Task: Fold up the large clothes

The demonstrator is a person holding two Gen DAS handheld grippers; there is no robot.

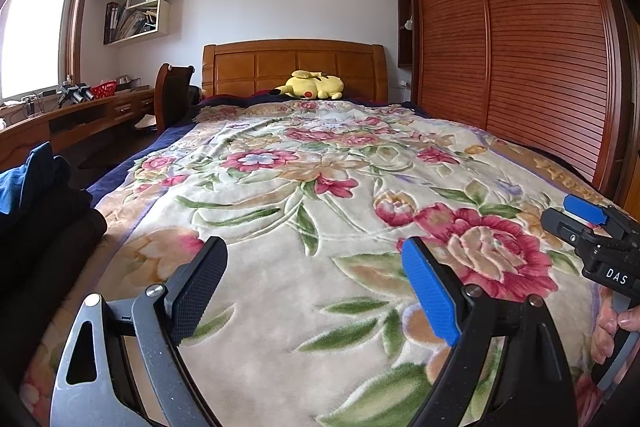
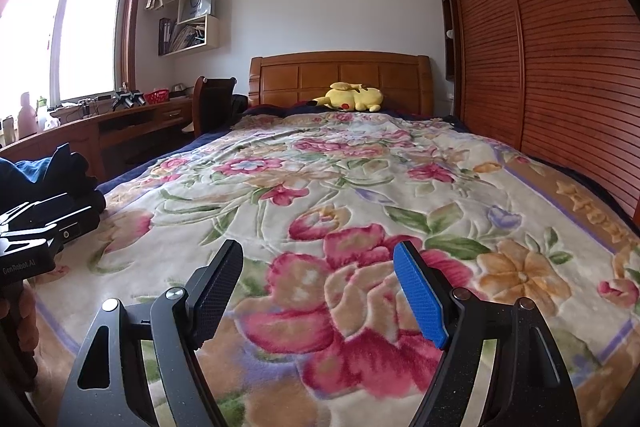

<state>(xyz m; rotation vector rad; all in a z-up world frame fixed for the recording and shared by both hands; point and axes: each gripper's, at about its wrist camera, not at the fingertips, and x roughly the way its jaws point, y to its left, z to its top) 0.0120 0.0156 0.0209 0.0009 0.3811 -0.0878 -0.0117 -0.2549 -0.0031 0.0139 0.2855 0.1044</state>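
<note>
A pile of dark clothes (image 1: 44,195), black with a blue piece on top, lies at the left edge of the bed; the same pile (image 2: 44,171) shows in the right wrist view. My left gripper (image 1: 316,267) hovers open over the floral blanket (image 1: 320,187), nothing between its fingers. My right gripper (image 2: 320,267) is open too, above a big pink flower of the blanket (image 2: 360,195), holding nothing. The right gripper (image 1: 580,223) also appears at the right edge of the left wrist view, with a hand (image 1: 612,327) on its handle.
A yellow plush toy (image 1: 312,85) lies by the wooden headboard (image 1: 296,63). A slatted wooden wardrobe (image 1: 520,47) lines the right side of the bed. A desk (image 1: 80,115) and a chair (image 1: 172,95) stand at the left under the window.
</note>
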